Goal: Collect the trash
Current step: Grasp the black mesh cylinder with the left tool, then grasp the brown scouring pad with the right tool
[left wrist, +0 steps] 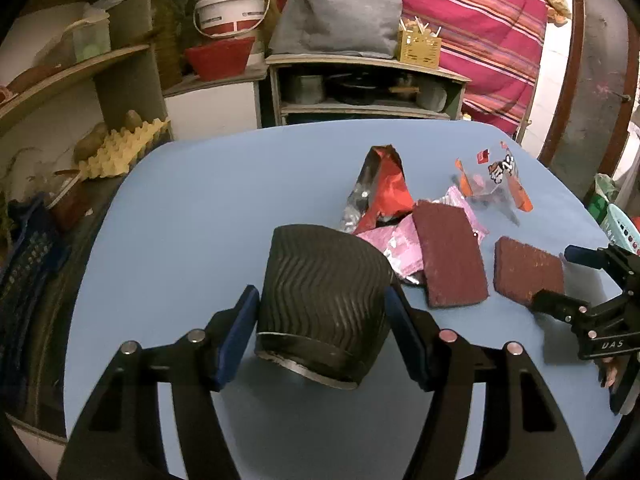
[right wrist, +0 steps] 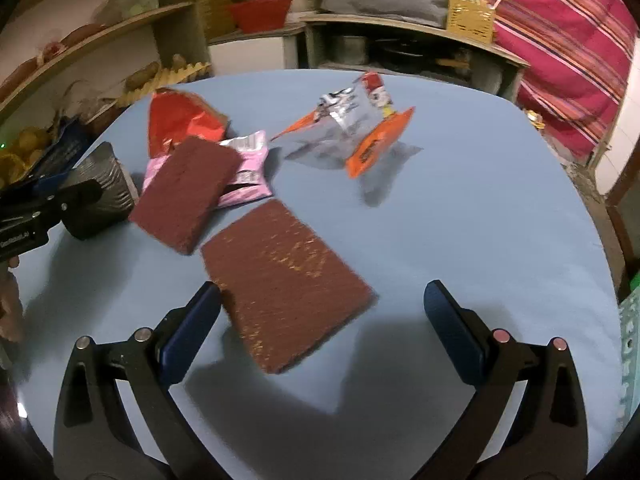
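Note:
My left gripper (left wrist: 322, 304) is shut on a black ribbed paper cup (left wrist: 320, 304), holding it on its side just above the blue table (left wrist: 180, 220). Beyond it lie a red foil wrapper (left wrist: 384, 184), a pink wrapper (left wrist: 396, 246), a clear and orange wrapper (left wrist: 496, 178) and two maroon scrub pads (left wrist: 450, 254) (left wrist: 528, 274). My right gripper (right wrist: 322, 312) is open, its jaws on either side of the near maroon pad (right wrist: 284, 292). The other pad (right wrist: 186, 194) rests on the pink wrapper (right wrist: 250, 168). The red wrapper (right wrist: 180, 120) and orange wrapper (right wrist: 360, 136) lie farther back.
Cluttered shelves (left wrist: 72, 76) and an egg tray (left wrist: 124, 146) stand beyond the table's left edge. A low cabinet (left wrist: 360, 88) stands behind the table. A teal basket (left wrist: 624, 232) sits off the right edge. The right gripper (left wrist: 592, 296) shows in the left wrist view.

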The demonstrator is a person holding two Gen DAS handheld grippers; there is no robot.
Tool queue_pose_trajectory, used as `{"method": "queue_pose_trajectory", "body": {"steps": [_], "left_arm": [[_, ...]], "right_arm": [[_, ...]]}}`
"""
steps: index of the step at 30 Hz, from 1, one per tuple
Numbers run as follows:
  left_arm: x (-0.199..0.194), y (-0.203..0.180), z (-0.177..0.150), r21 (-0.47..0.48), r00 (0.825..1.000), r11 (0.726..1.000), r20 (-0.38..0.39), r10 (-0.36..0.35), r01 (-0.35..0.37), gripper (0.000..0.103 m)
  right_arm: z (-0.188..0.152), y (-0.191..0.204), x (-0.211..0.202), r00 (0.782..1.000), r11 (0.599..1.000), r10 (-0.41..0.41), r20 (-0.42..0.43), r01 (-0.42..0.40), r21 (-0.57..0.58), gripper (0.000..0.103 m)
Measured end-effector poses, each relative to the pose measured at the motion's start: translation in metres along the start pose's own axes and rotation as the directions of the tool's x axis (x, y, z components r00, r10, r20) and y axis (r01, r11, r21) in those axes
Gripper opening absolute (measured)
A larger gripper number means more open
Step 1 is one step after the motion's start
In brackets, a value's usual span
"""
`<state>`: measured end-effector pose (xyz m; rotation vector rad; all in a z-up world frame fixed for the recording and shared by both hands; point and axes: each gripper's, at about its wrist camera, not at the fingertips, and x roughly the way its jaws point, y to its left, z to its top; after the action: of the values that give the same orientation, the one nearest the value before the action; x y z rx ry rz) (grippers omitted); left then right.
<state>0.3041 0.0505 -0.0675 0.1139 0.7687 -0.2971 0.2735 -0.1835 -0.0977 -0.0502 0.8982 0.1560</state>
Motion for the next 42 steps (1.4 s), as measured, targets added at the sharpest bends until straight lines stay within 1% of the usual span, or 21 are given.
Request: {"method": "queue_pose_trajectory", "body": {"steps": [3, 6, 9, 10, 11, 13, 14, 16, 19, 22, 25, 29, 31, 32, 33, 34, 36, 39, 42], "left_arm": [[-0.004, 0.001, -0.005, -0.008, 1.000, 1.000, 0.000, 0.009, -0.009, 0.064], [-0.008, 0.005, -0.007, -0.040, 1.000, 0.999, -0.007, 0.004, -0.005, 0.064], [-0.010, 0.005, -0.009, -0.045, 1.000, 0.999, -0.009, 0.008, -0.008, 0.064], [-0.010, 0.005, -0.010, -0.044, 1.000, 0.999, -0.009, 0.008, -0.008, 0.064], [-0.010, 0.004, -0.010, -0.044, 1.000, 0.999, -0.008, 0.008, -0.008, 0.064], [-0.010, 0.004, -0.011, -0.047, 1.000, 0.999, -0.008, 0.007, -0.007, 0.064], [-0.010, 0.004, -0.011, -0.049, 1.000, 0.999, -0.009, 0.007, -0.007, 0.064], [-0.011, 0.004, -0.011, -0.058, 1.000, 0.998, -0.010, 0.006, -0.006, 0.064], [-0.013, 0.002, -0.010, -0.059, 1.000, 0.998, -0.009, 0.014, -0.015, 0.064], [-0.014, -0.002, -0.010, -0.061, 1.000, 0.998, -0.008, 0.019, -0.020, 0.064], [-0.017, -0.012, -0.007, -0.065, 1.000, 0.998, 0.001, -0.005, 0.005, 0.064], [-0.023, -0.036, -0.001, -0.058, 1.000, 0.998, 0.017, -0.011, 0.012, 0.063], [-0.028, -0.054, 0.004, -0.054, 0.999, 0.998, 0.031, -0.026, 0.028, 0.062], [-0.031, -0.064, 0.006, -0.048, 0.999, 0.998, 0.040, -0.034, 0.036, 0.060], [-0.032, -0.073, 0.008, -0.041, 0.998, 0.998, 0.048, -0.043, 0.044, 0.055], [-0.033, -0.086, 0.011, -0.031, 0.997, 0.998, 0.048, -0.055, 0.056, 0.042], [-0.031, -0.105, 0.017, -0.025, 0.998, 0.998, 0.043, -0.053, 0.054, 0.042], [-0.030, -0.120, 0.018, -0.026, 0.999, 0.999, 0.041, -0.024, 0.025, 0.042], [-0.030, -0.119, 0.014, -0.041, 0.999, 0.999, 0.032, -0.008, 0.009, 0.046]], "right_arm": [[0.000, 0.007, 0.005, 1.000, 1.000, 0.000, -0.017, -0.001, -0.019, 0.099], [0.004, 0.007, 0.012, 0.999, 1.000, -0.012, -0.034, 0.012, -0.005, 0.099], [0.007, 0.009, 0.012, 1.000, 1.000, -0.008, -0.021, 0.008, -0.008, 0.097], [0.008, 0.010, 0.013, 1.000, 1.000, -0.006, -0.021, 0.006, -0.013, 0.095], [0.009, 0.011, 0.014, 1.000, 1.000, 0.012, -0.027, -0.013, -0.023, 0.088], [0.010, 0.014, 0.014, 0.999, 0.999, 0.029, -0.022, -0.030, -0.034, 0.078], [0.011, 0.014, 0.013, 0.999, 0.998, 0.038, -0.018, -0.039, -0.039, 0.075], [0.009, 0.014, 0.010, 1.000, 0.998, 0.027, -0.014, -0.028, -0.049, 0.075], [0.006, 0.008, 0.004, 0.999, 0.999, 0.038, -0.012, -0.039, -0.034, 0.075], [-0.001, -0.007, -0.012, 0.999, 0.999, 0.034, 0.000, -0.034, -0.009, 0.075], [-0.007, -0.026, -0.030, 0.999, 0.999, 0.029, 0.018, -0.030, 0.017, 0.075], [-0.015, -0.067, -0.062, 0.999, 0.997, -0.002, 0.048, -0.002, 0.073, 0.075], [-0.019, -0.090, -0.080, 0.997, 0.994, -0.022, 0.074, 0.014, 0.108, 0.075], [-0.021, -0.099, -0.087, 0.996, 0.993, -0.030, 0.083, 0.020, 0.120, 0.075], [-0.023, -0.111, -0.095, 0.995, 0.990, -0.040, 0.094, 0.027, 0.139, 0.075], [-0.026, -0.118, -0.101, 0.994, 0.988, -0.046, 0.101, 0.030, 0.152, 0.075], [-0.034, -0.140, -0.113, 0.992, 0.982, -0.057, 0.112, 0.036, 0.184, 0.075], [-0.047, -0.162, -0.123, 0.991, 0.976, -0.067, 0.113, 0.042, 0.214, 0.075], [-0.060, -0.178, -0.126, 0.992, 0.969, -0.063, 0.110, 0.034, 0.243, 0.075]]}}
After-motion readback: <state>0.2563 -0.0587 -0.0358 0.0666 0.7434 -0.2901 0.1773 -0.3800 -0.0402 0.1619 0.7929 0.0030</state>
